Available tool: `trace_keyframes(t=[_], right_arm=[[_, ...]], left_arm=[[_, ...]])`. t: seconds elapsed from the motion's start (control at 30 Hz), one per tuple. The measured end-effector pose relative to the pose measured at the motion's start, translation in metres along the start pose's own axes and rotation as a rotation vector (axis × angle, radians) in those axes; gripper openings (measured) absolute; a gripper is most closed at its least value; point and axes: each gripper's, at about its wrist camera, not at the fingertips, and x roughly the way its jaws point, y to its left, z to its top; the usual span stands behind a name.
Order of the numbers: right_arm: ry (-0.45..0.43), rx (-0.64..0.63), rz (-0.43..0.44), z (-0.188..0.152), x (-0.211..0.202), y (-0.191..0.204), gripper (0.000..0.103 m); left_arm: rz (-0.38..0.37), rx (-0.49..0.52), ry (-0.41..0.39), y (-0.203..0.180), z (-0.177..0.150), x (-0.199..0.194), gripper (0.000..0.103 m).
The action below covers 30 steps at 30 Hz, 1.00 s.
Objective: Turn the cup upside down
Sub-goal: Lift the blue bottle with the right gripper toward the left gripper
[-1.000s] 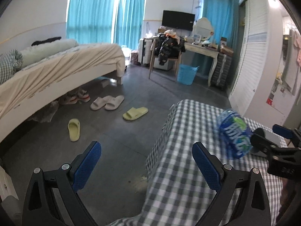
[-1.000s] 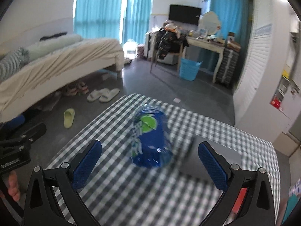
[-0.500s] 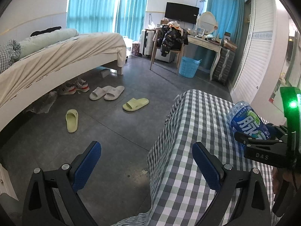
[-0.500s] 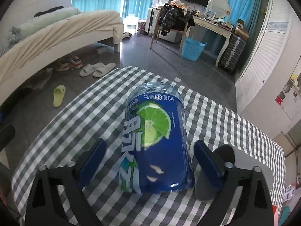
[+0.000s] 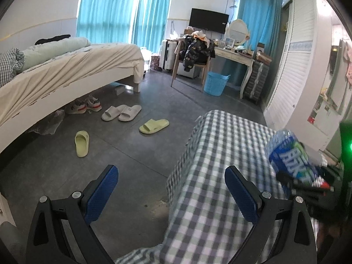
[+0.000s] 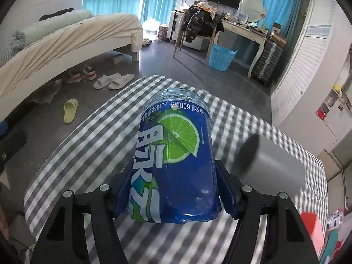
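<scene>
The cup [image 6: 176, 160] is a clear plastic cup with a blue label showing a green lime slice. It fills the middle of the right wrist view, its print upside down, held above the checked tablecloth [image 6: 92, 145]. My right gripper [image 6: 173, 193] is shut on the cup, a finger on each side near its lower end. In the left wrist view the cup [image 5: 290, 160] shows at the far right, tilted, with the right gripper below it. My left gripper [image 5: 171, 195] is open and empty, at the table's left edge, over the floor.
A grey flat object [image 6: 277, 165] lies on the table right of the cup. A red thing [image 6: 312, 226] sits at the right front. Beyond the table are the floor with slippers [image 5: 154, 125], a bed [image 5: 66, 70], a chair, a blue basket [image 5: 216, 83] and a desk.
My right gripper closed in around the cup, shut on it and lifted it. The left gripper stayed open and shifted only slightly.
</scene>
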Motion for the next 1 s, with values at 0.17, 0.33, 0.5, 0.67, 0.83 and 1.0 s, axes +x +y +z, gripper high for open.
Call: trace_keyframes(t=[0.17,0.33,0.5,0.67,0.83,1.0], right_arm=[[0.007,0.060,-0.007,-0.041,-0.044,-0.010,0.067],[0.034,0.125,-0.055,-0.083,-0.072,-0.021,0.067],[0.056,0.169,-0.059,-0.108,-0.086,-0.020,0.067],[0.070,0.180,-0.048,-0.117,-0.091,-0.020,0.067],[0.076,0.184,-0.026,-0.123,-0.090,-0.026,0.068],[0.066,0.174,0.008,-0.125,-0.094,-0.035,0.083]], left_arm=[[-0.045,0.026,-0.018,-0.016,-0.006,-0.025,0.100],[-0.092,0.069,-0.037,-0.038,-0.016,-0.050,0.100],[-0.107,0.105,-0.033,-0.050,-0.020,-0.062,0.100],[-0.098,0.121,-0.035,-0.056,-0.024,-0.069,0.100],[-0.076,0.131,-0.026,-0.062,-0.028,-0.070,0.100],[-0.062,0.149,-0.023,-0.072,-0.025,-0.071,0.100]])
